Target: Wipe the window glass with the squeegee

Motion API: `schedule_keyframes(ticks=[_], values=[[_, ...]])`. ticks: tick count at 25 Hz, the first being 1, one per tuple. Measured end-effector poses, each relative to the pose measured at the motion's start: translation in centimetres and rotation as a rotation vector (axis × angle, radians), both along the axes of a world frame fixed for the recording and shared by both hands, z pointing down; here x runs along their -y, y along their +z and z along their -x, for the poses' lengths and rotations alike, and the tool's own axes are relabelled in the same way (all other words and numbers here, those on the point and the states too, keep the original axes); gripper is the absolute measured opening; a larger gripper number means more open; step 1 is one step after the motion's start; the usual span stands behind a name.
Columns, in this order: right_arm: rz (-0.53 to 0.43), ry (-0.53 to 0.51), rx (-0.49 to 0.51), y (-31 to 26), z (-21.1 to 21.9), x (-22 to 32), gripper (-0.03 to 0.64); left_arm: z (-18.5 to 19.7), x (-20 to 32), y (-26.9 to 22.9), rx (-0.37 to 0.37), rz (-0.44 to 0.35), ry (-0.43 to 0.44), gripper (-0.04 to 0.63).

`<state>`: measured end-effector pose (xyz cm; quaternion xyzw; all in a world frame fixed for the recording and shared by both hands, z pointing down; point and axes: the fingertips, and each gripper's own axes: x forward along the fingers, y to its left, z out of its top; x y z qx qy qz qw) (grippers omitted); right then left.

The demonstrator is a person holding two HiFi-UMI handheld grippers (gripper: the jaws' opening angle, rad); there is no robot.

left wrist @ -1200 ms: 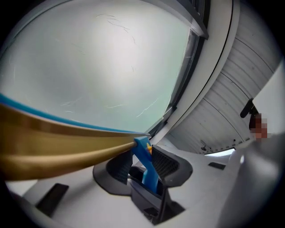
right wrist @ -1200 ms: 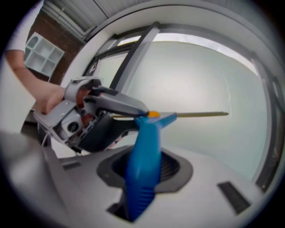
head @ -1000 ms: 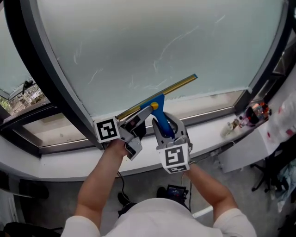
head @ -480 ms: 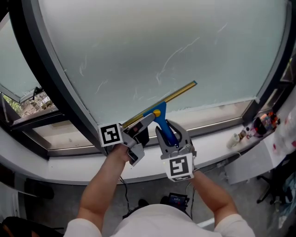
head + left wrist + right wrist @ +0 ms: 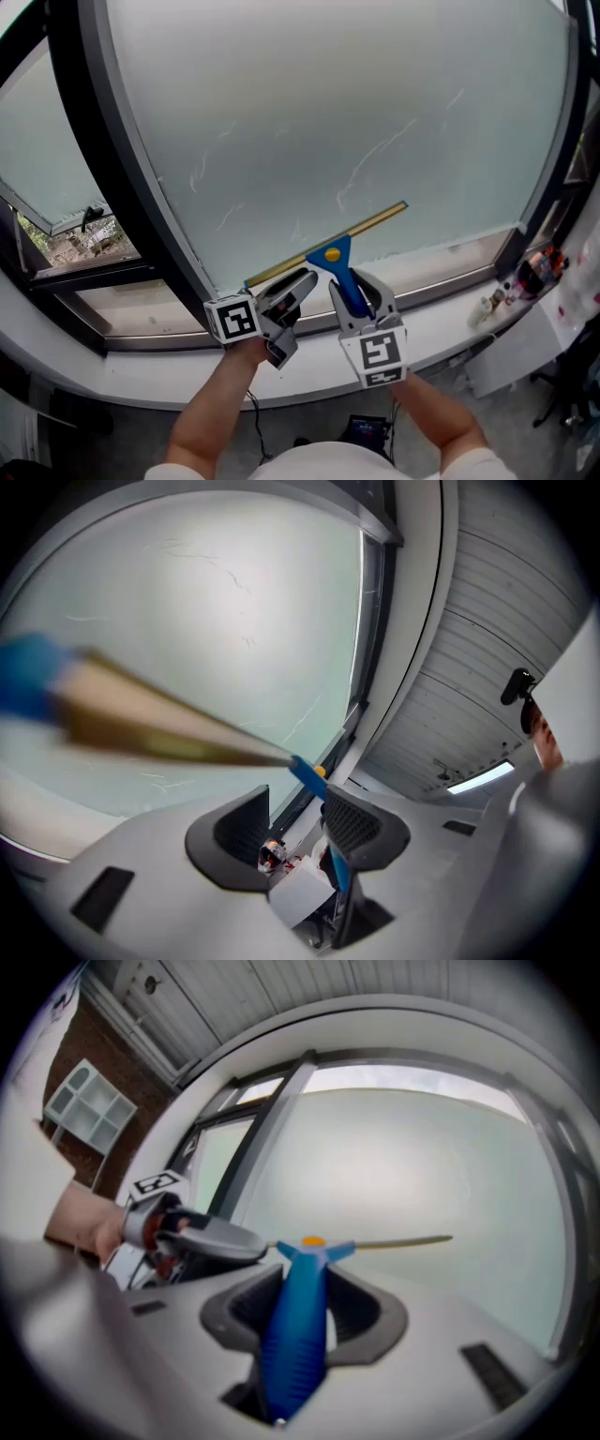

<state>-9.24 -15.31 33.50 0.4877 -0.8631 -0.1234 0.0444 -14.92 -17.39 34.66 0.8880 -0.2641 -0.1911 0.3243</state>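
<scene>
We found no words, numbers or brand names that we could read anywhere. The only signs were the black-and-white square markers on the left gripper (image 5: 298, 289) and the right gripper (image 5: 354, 292), and these carried block patterns, not letters.

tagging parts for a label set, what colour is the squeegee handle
Blue. The squeegee handle shows best in the right gripper view.

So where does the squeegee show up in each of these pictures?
Head view: squeegee at centre, brass blade slanting up to the right.
Left gripper view: squeegee blurred, crossing the left half.
Right gripper view: squeegee, its blue handle at bottom centre.
Shared landmark: the pale window glass behind it.
</scene>
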Motion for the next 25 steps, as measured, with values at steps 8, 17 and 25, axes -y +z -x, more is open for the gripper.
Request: schedule_keyframes(ticks=[8, 17, 25], values=[[0.022, 0.126, 0.064, -4.6, -4.3, 6.6, 0.150, 2.9, 0.0, -2.2, 0.239, -0.281, -0.155, 0.190], [-0.014, 0.184, 0.165, -14.8, -10.0, 16.0, 0.150, 2.6, 2.9, -11.4, 0.435, -0.548, -0.366, 0.048], [-0.170, 0.163, 0.241, -27.8, -12.5, 20.7, 0.150, 0.6, 5.6, -18.1, 0.489, -0.662, -0.434, 0.046]])
